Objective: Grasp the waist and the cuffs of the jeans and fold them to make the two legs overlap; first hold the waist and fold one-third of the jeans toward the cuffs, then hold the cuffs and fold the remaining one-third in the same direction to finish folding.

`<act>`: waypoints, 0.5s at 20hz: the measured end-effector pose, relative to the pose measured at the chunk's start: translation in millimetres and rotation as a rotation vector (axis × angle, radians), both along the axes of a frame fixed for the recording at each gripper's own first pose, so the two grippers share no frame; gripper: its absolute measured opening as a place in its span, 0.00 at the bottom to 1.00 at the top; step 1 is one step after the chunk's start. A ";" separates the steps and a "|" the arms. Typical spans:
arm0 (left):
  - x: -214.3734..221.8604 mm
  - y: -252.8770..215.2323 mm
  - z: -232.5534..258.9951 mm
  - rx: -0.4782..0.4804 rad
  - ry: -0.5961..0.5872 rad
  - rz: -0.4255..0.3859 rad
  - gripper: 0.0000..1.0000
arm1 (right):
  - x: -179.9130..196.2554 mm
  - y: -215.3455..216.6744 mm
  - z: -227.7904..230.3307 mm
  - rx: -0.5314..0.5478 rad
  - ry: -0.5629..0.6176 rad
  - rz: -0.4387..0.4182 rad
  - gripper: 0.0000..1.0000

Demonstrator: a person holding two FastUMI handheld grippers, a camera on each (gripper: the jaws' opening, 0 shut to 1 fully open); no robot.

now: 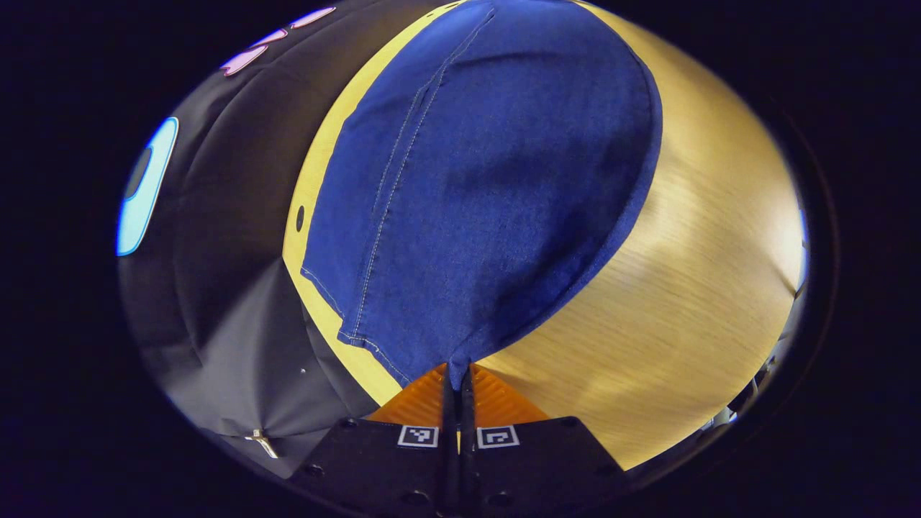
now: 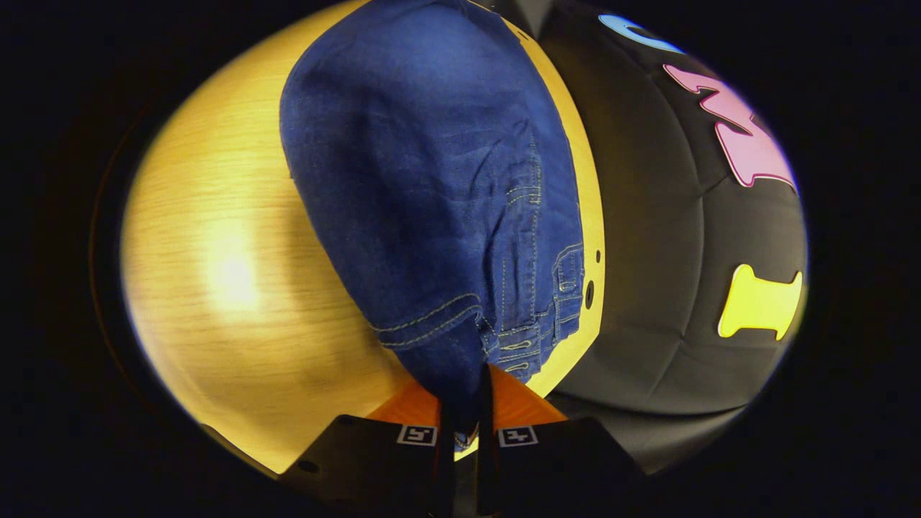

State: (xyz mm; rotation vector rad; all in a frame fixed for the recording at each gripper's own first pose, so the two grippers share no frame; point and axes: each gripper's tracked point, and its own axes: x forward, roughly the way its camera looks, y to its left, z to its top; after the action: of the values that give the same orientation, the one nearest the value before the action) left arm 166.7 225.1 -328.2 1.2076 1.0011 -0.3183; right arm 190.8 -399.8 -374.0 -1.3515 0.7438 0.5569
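Observation:
The blue jeans [image 1: 489, 187] lie along a wooden table, the two legs stacked one on the other. In the left gripper view the hemmed cuff end comes down to my left gripper [image 1: 457, 374], whose orange fingers [image 1: 424, 399] are shut on the cuff corner. In the right gripper view the waist end of the jeans [image 2: 432, 201], with belt loops and pocket stitching, runs down into my right gripper [image 2: 464, 392]. Its orange fingers [image 2: 518, 403] are shut on the bunched waist fabric.
The wooden table [image 1: 683, 288] stretches wide beside the jeans; in the right gripper view the table [image 2: 230, 273] carries a bright glare. Its far edge, with a small dark hole [image 2: 589, 293], meets the black cloth wall [image 2: 669, 237] close behind the jeans.

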 end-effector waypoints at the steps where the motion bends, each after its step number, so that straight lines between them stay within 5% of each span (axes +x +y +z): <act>1: -0.3 -1.1 -0.1 -0.005 0.007 0.006 0.05 | -2.1 -1.0 -2.7 0.017 0.027 -0.021 0.14; 4: 0.0 -0.2 -0.7 -0.037 0.001 0.075 0.05 | -6.2 2.9 -0.6 0.032 0.087 -0.012 0.10; 10: -2.4 -14.1 0.8 -0.293 -0.021 0.395 0.06 | -0.1 7.7 37.7 0.101 0.073 -0.070 0.10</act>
State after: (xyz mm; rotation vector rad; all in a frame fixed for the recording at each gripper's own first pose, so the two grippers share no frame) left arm 164.3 211.0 -327.4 0.7281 1.1067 -0.1328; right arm 190.7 -392.1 -336.3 -1.2127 0.8088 0.5835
